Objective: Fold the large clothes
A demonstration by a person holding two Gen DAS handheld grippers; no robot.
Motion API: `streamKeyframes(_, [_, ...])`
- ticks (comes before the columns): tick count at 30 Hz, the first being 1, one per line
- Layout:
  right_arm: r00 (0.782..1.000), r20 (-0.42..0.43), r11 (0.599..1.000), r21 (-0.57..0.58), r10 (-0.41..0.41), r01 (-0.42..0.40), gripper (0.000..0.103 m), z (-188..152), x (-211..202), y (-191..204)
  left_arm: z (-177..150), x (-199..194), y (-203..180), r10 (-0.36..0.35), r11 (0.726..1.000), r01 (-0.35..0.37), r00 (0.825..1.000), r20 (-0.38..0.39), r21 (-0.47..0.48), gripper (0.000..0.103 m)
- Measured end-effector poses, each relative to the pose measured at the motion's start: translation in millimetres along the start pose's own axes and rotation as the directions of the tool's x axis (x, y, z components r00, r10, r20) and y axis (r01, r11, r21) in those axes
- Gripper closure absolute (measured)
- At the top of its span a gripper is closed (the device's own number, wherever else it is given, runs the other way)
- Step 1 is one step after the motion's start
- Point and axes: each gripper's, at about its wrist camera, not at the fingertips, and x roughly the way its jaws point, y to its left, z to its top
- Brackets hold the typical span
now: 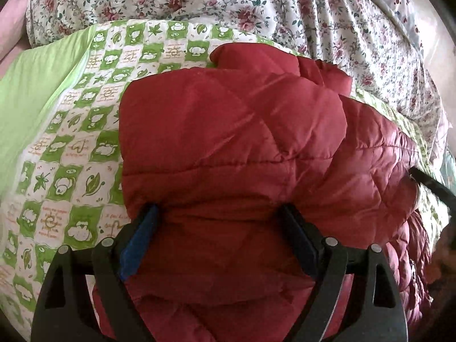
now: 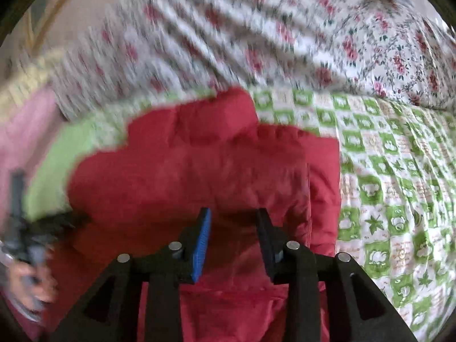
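A dark red quilted puffer jacket [image 1: 233,148] lies folded into a thick bundle on a green-and-white checked quilt [image 1: 71,148]. My left gripper [image 1: 219,213] is open, its jaws wide apart, one on each side of the jacket's near edge, with padded fabric bulging between them. In the blurred right wrist view the jacket [image 2: 199,171] fills the middle. My right gripper [image 2: 233,216] is open just above the jacket's near part, with red fabric showing in the gap between its jaws. The left gripper and the hand holding it show blurred at the left edge [image 2: 25,228].
A floral duvet [image 1: 256,8] is heaped along the far side of the bed, also in the right wrist view [image 2: 285,34]. Plain green bedding [image 1: 34,97] and pink fabric [image 1: 8,22] lie to the left. The checked quilt [image 2: 393,193] stretches right of the jacket.
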Motion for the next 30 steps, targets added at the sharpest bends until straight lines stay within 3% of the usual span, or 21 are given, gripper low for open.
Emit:
streamKeyframes(2, [0.997,-0.055,0.998,0.011,-0.056,0.057,0.067,-8,24,-8,0,1,1,0.001,1.0,-0.001,1.0,-0.004,0.002,0.012])
streamKeyframes(6, [0.997,-0.065,0.994,0.105,0.038,-0.031,0.067,-16,40,-34,-1,14,8,0.013,1.0,-0.013,0.999,-0.034,-0.025,0.0])
streamKeyframes(15, [0.998,-0.057,0.993,0.11,0.04,-0.033,0.067,-20,39,-33,-2,11,13,0.011,0.997,-0.014,0.999,-0.052,-0.071,0.0])
streamKeyframes(23, [0.993,-0.031,0.976,0.194,0.112,-0.104,0.057,-28,-16,-41,-17,-56,14,-0.031,0.996,0.03,0.999,-0.009,-0.079,0.0])
streamKeyframes(26, [0.991,-0.032,0.973,0.192,0.133,-0.124,0.044,-39,-43,-44,-31,-82,12,-0.042,0.996,0.042,0.999,0.004,-0.077,0.0])
streamKeyframes(30, [0.991,-0.03,0.972,0.199,0.132,-0.124,0.041,-61,-77,-54,-59,-108,8,-0.045,0.997,0.045,0.999,0.004,-0.068,0.0])
